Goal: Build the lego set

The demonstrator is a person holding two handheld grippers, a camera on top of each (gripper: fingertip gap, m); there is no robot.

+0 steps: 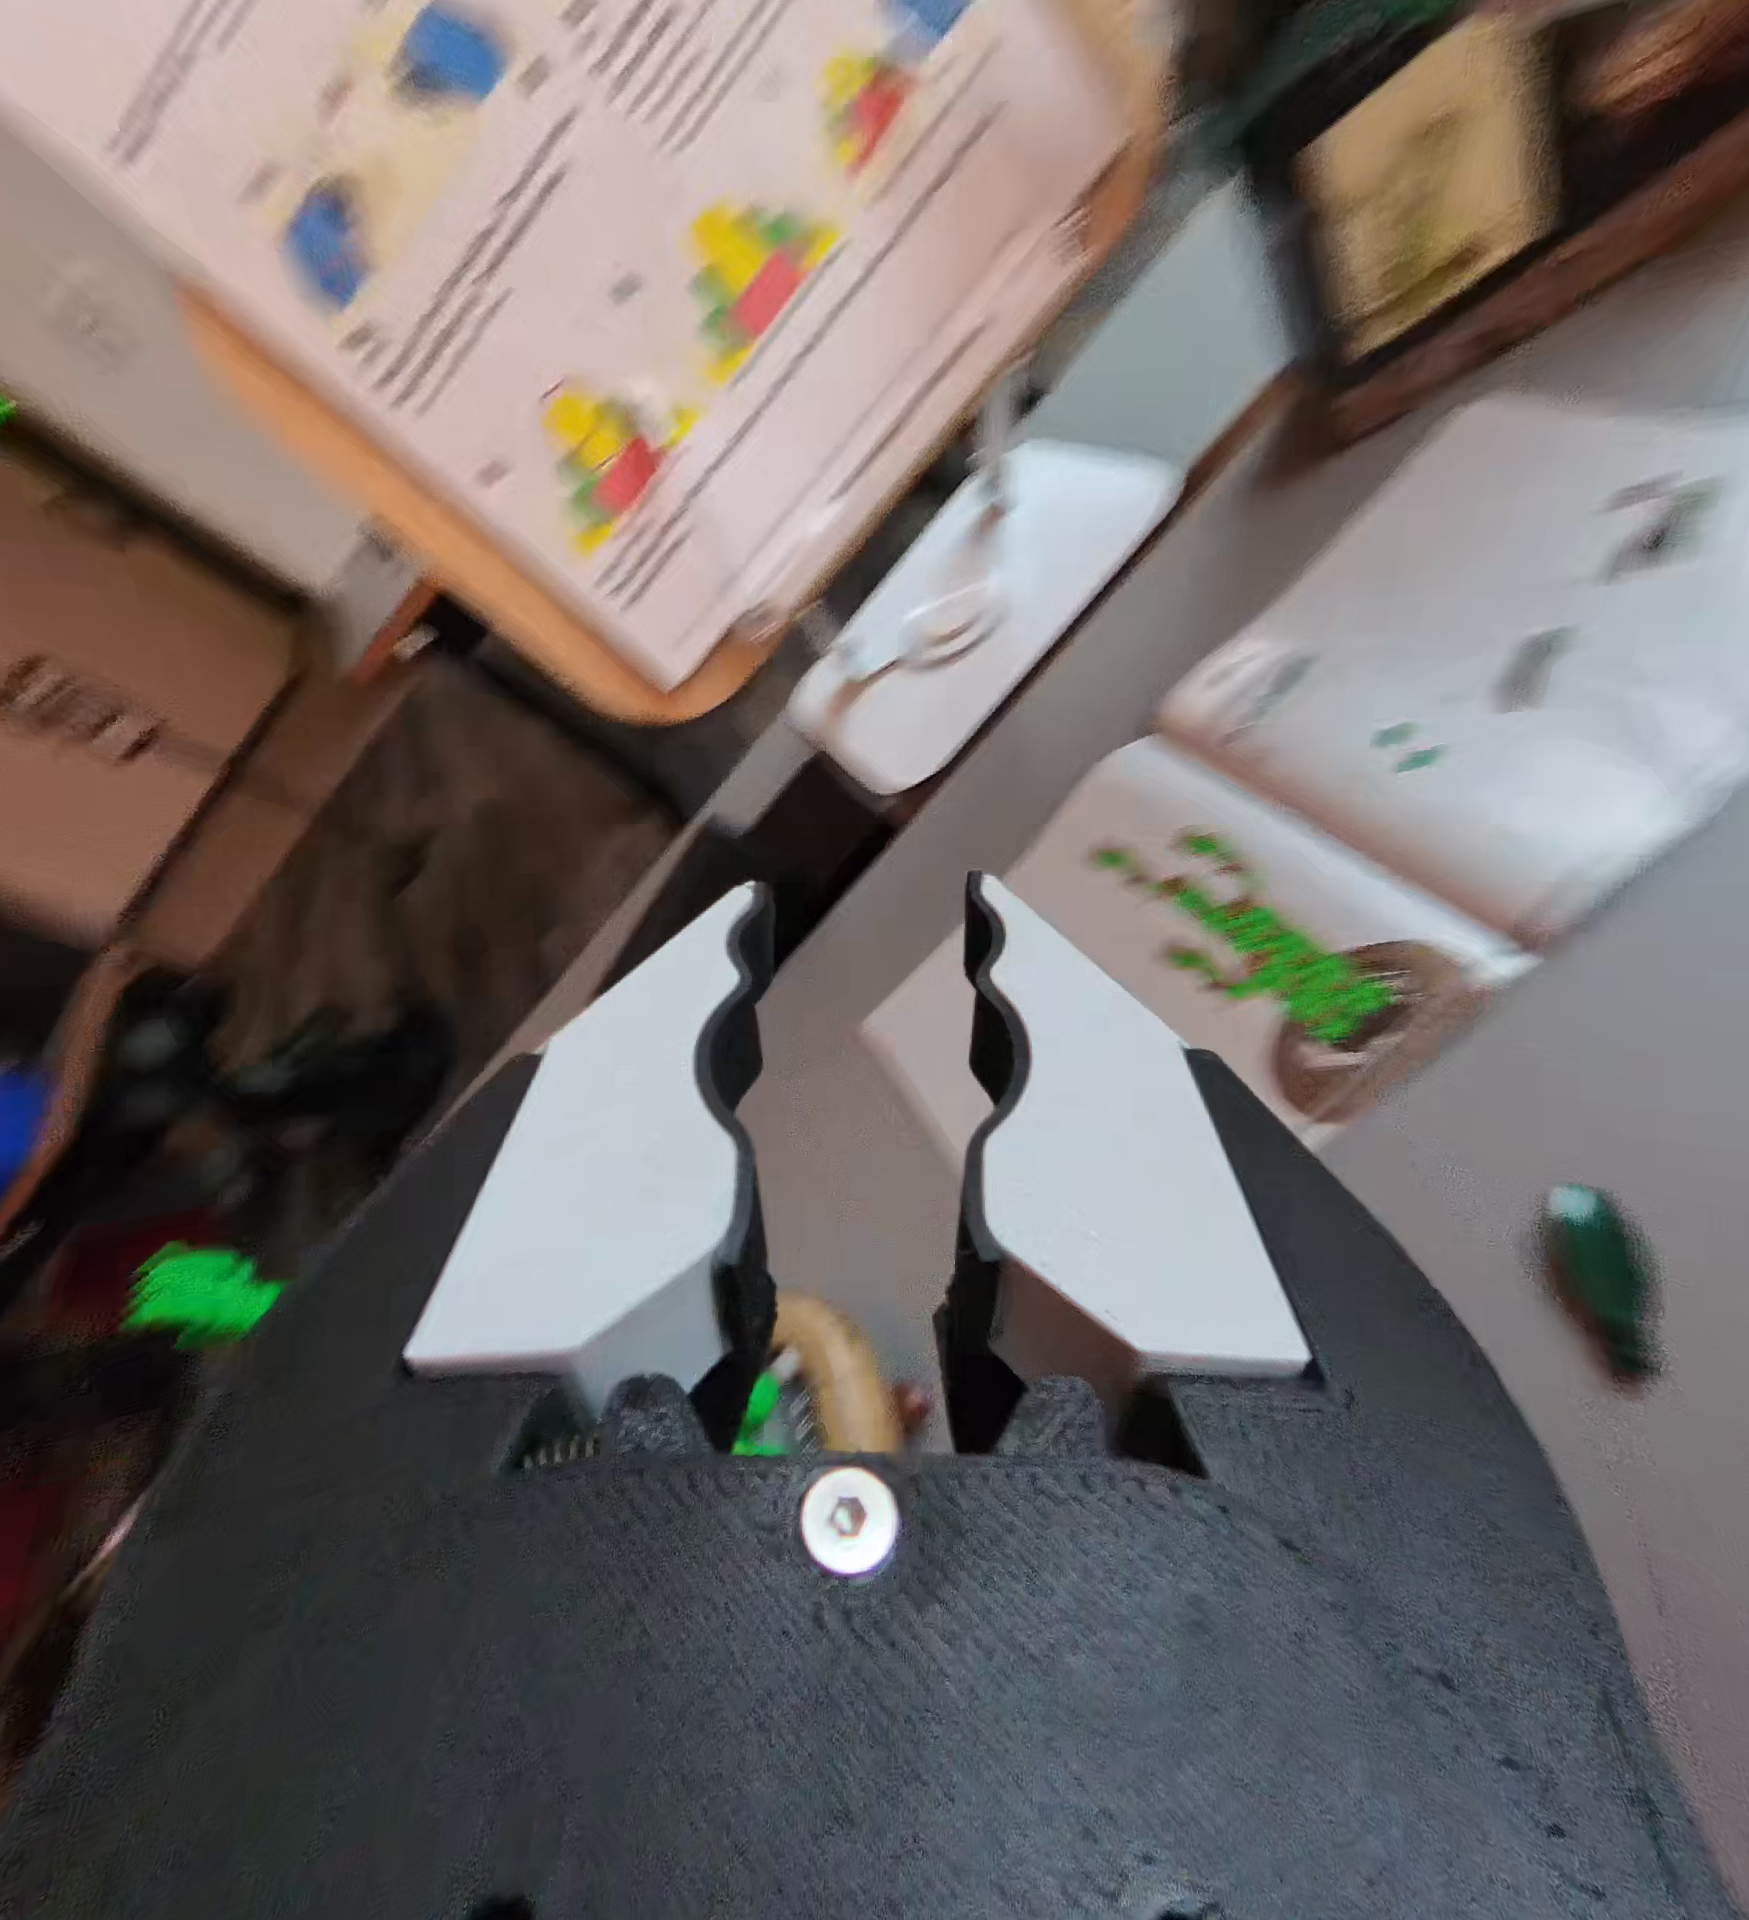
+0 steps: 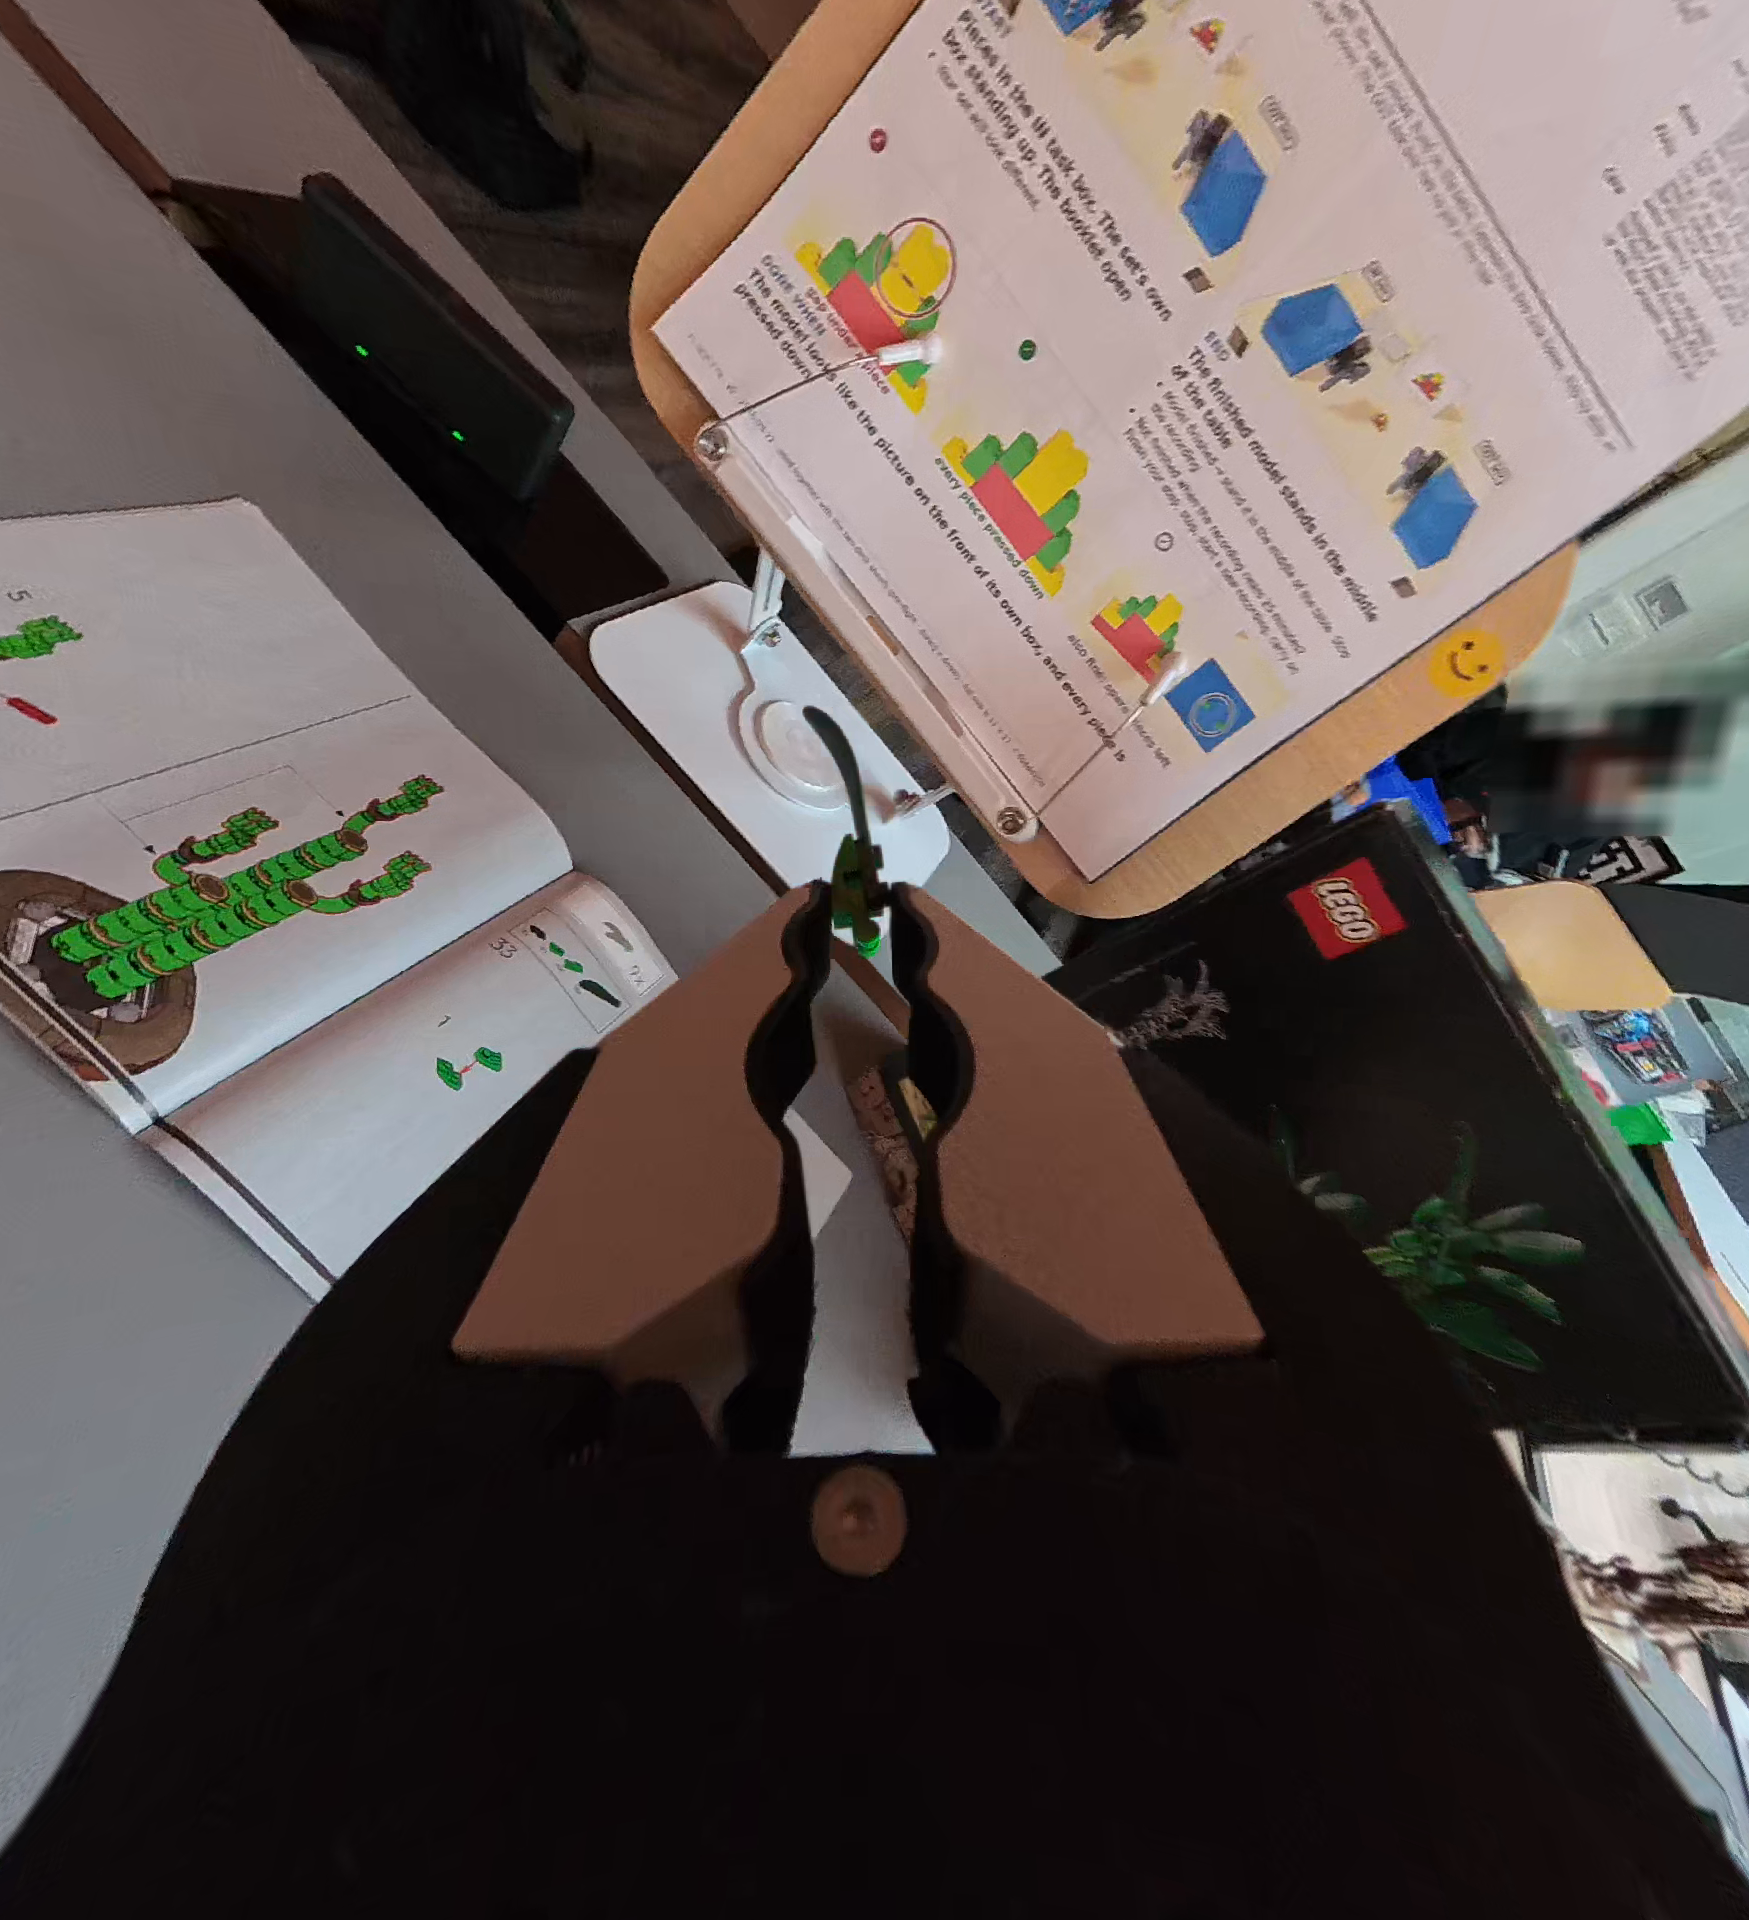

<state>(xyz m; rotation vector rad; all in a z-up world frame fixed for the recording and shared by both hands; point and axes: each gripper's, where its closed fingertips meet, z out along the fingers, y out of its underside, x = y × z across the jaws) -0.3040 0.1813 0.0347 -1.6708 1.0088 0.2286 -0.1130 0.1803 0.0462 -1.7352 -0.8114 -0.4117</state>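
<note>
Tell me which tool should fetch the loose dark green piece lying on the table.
Left. The left tool is open and empty, and the dark green piece lies on the grey table just to its right. The right tool is shut on a small green part.

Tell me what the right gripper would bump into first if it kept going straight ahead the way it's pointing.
Probably the white stand base just beyond the small green piece held in the right gripper, then the tilted wooden board; depth is unclear.
</note>
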